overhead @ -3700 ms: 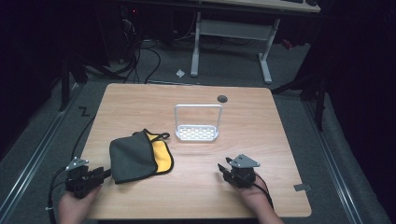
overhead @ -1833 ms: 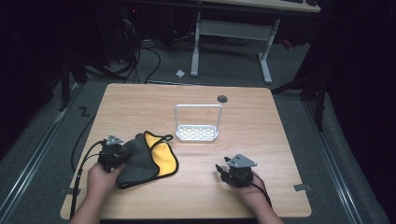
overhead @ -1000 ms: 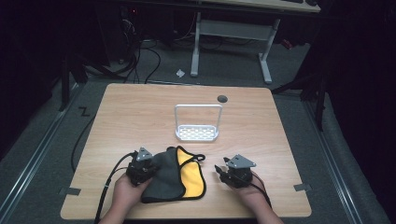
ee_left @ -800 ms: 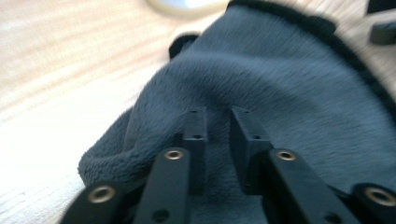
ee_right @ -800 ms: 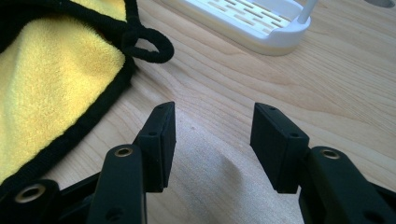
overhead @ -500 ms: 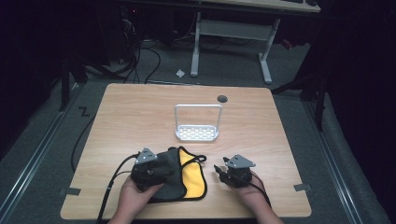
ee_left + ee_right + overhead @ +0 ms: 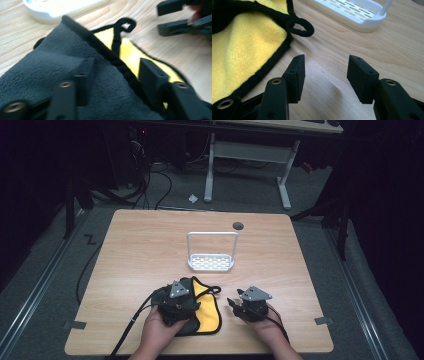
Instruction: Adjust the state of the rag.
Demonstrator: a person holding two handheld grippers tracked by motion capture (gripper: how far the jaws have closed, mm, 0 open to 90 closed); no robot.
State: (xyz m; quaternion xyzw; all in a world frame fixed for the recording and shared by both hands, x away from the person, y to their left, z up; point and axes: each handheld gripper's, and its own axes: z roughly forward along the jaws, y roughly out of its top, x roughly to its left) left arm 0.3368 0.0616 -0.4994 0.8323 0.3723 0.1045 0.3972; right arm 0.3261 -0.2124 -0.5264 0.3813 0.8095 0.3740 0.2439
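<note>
White slotted rack (image 7: pixel 210 261) stands empty mid-table; the grey-and-yellow cloth (image 7: pixel 207 306) lies near, left of centre. Left gripper (image 7: pixel 113 72) over it, jaws just opened then narrowing, spread; right gripper (image 7: pixel 325 75) jaws wide over wood

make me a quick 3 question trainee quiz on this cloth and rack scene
1. True or false: the right claw is clamped on the cloth.
2. What lies between the open jaws of the left claw? A) the white rack B) the dark side of the cloth C) bare table
3. Which colour is the cloth's uncovered inner face?

Key
1. False: its jaws stand open over bare table, beside the cloth's black edge.
2. B: the jaws have just been opening, with grey fleece between them; the white rack sits farther back.
3. Yellow, edged in black, with a loop at the corner.
</note>
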